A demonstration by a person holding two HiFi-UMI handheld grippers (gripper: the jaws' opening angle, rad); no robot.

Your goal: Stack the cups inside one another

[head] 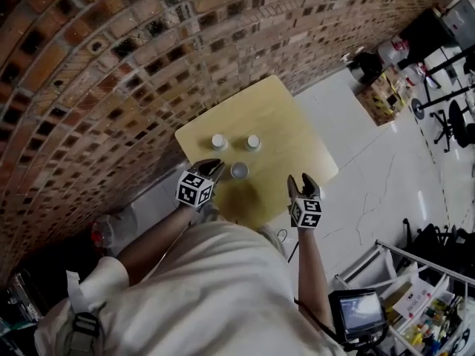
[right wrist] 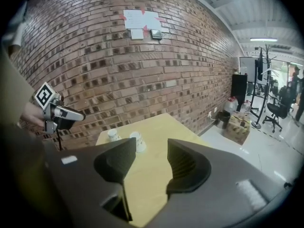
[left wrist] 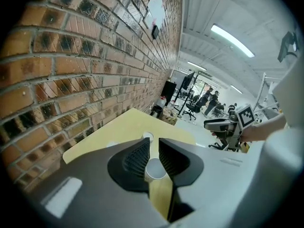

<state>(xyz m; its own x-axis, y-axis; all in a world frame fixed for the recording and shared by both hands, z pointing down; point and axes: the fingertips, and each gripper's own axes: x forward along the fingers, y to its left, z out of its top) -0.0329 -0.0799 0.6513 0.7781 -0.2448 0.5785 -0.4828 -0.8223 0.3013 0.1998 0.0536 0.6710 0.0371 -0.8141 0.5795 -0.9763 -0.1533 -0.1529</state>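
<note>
- Brick wall (head: 89, 87) on the left, with the yellow table (head: 297, 121) standing close beside it.
- At the table's near-left is the left claw (head: 214, 167), its jaws a narrow slit apart and pinching nothing.
- Just beside its tips is the near cup (head: 239, 170), mouth up on the table. It shows through the slit from that claw's own camera.
- Risk: the slit looks narrower than the cup, so a push forward would likely shove or tip it rather than take it.
- Farther back stand the left far cup (head: 219, 141) and the right far cup (head: 253, 142), side by side and apart. Nothing is nested yet.
- At the near-right edge is the right claw (head: 304, 189), jaws wide and empty, well apart from all three cups.
- Risk: if both claws reach for the near cup, they could clash over it.
</note>
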